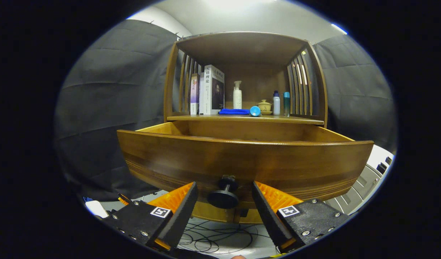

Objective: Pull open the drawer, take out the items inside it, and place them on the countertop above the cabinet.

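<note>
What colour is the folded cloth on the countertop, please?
Blue; the folded cloth shows best in the gripper view.

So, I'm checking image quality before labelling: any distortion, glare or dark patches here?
Gripper view: fisheye bows the drawer front into a curve; ceiling light glares above the cabinet; the drawer's inside is hidden behind its front; the open tongs straddle the sharp knob without touching it.

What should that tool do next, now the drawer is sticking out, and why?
Probably back off the knob and rise to look into the drawer. The drawer already stands pulled out below the countertop, and the tool is open, its fingers either side of the knob without pressing it. The drawer front hides its inside.
</note>
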Action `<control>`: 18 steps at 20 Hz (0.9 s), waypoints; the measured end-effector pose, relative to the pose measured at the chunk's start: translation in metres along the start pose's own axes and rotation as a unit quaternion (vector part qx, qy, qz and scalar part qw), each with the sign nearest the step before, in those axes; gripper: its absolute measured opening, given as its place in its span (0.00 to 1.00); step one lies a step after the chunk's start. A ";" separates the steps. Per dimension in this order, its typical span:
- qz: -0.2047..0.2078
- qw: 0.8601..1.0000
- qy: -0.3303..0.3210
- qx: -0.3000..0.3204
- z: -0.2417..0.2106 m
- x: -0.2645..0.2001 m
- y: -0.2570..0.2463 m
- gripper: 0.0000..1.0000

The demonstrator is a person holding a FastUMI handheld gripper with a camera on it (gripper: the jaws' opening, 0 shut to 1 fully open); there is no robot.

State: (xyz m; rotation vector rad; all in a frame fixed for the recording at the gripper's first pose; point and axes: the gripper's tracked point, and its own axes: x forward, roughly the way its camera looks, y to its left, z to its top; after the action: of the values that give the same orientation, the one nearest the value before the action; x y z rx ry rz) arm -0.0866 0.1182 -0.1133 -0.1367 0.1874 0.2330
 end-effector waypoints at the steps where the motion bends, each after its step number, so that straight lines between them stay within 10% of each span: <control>1: -0.003 1.000 0.000 0.004 0.000 0.001 0.000 0.93; 18: -0.068 0.997 0.025 0.015 0.009 0.041 -0.018 0.94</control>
State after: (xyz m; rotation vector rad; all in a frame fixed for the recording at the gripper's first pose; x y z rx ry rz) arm -0.0413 0.1115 -0.1108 -0.1249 0.2312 0.0918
